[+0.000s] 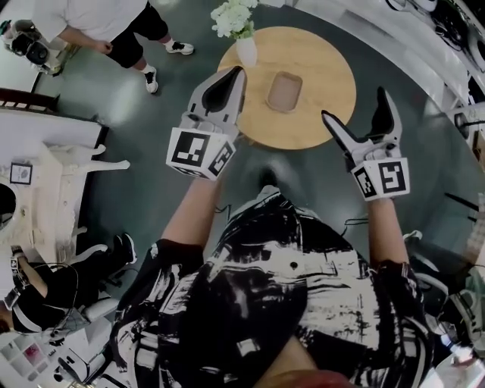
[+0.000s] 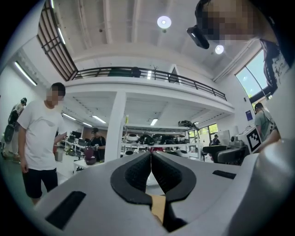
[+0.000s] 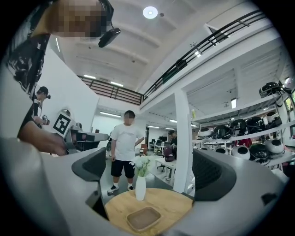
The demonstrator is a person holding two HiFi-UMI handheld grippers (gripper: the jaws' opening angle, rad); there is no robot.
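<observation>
At the far left we see a person in a white shirt [image 1: 95, 19] standing on the dark floor [image 1: 151, 167], well apart from the round wooden table [image 1: 330, 87]. Next come our left tongs [image 1: 233, 73], lifted in the air with both jaws pressed together, pad against pad. In the left gripper view they meet in one closed seam and point out into the room. From the head view their tips lie over the table's left edge, near the vase [image 1: 247, 51]. The vase is white and stands upright by the table's far left rim, with white flowers [image 1: 233, 17] in it. Just to its right, not touching it, a shallow brown tray [image 1: 284, 92] lies flat near the middle of the table. Farthest right are our right tongs [image 1: 354, 104], raised with the jaws spread wide. In the right gripper view the vase and tray show in the gap between the jaws, beyond them and untouched.
</observation>
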